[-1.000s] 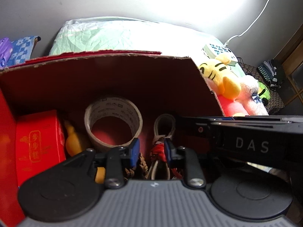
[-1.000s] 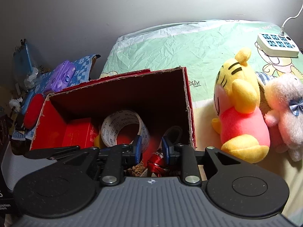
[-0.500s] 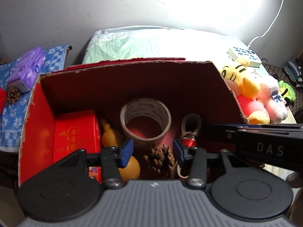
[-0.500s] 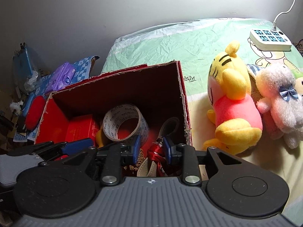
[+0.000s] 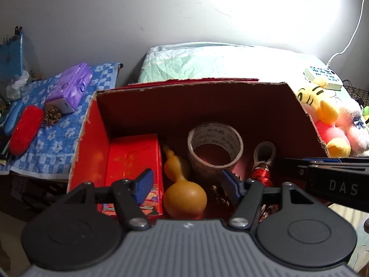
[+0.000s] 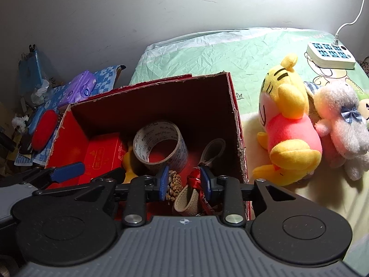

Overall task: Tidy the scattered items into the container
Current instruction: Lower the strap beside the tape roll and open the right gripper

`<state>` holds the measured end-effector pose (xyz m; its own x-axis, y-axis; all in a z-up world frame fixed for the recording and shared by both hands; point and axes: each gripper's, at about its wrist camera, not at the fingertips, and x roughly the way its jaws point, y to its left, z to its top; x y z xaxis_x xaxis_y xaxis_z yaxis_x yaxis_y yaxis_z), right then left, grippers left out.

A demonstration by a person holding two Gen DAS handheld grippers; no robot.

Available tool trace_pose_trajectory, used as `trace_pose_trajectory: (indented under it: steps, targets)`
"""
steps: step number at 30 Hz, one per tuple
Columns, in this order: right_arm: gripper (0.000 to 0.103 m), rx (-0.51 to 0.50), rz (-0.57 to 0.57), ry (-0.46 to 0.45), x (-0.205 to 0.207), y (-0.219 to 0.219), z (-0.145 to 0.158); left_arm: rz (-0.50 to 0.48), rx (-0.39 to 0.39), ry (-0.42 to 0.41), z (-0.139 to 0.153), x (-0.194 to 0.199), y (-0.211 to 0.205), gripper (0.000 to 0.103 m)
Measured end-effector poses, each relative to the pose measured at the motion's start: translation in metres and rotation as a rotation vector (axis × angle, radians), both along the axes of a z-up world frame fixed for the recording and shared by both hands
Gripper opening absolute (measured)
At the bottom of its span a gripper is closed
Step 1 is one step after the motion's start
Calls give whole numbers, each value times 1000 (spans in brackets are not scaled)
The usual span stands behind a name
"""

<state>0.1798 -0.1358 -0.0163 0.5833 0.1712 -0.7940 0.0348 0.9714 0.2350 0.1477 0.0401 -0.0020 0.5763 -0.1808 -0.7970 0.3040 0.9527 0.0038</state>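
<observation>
The red cardboard box (image 5: 129, 97) (image 6: 235, 124) holds a red carton (image 5: 132, 161) (image 6: 101, 154), a yellow gourd (image 5: 184, 196), a tape roll (image 5: 215, 147) (image 6: 159, 147), a pine cone (image 6: 174, 183) and a red tassel charm with a beige strap (image 6: 196, 180) (image 5: 263, 173). My left gripper (image 5: 187, 184) hovers over the box's near side, open wide, nothing between its fingers. My right gripper (image 6: 184, 182) hangs open above the pine cone and charm, touching neither. A second pine cone (image 5: 52, 115) lies outside on the blue cloth.
On the blue checked cloth (image 5: 57, 138) left of the box lie a purple tissue pack (image 5: 69, 90) (image 6: 79, 90), a red case (image 5: 25, 129) (image 6: 43, 129) and a blue case. Plush toys (image 6: 288, 124) (image 5: 322, 120) sit right of the box; a power strip (image 6: 329, 55) lies behind them.
My left gripper opened from nearly closed to wide, left the pine cone in the box and pulled back and up. The right gripper also drew back a little.
</observation>
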Motion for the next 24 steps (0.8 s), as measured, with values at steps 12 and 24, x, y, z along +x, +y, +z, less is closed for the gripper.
trace_pose_trajectory:
  steps: [12, 24]
  targets:
    - [45, -21, -10, 0, -2, 6, -6, 66, 64, -14, -2, -4, 5, 85]
    - [44, -6, -65, -45, -12, 1, -15, 94, 108, -15, -12, -11, 8, 81]
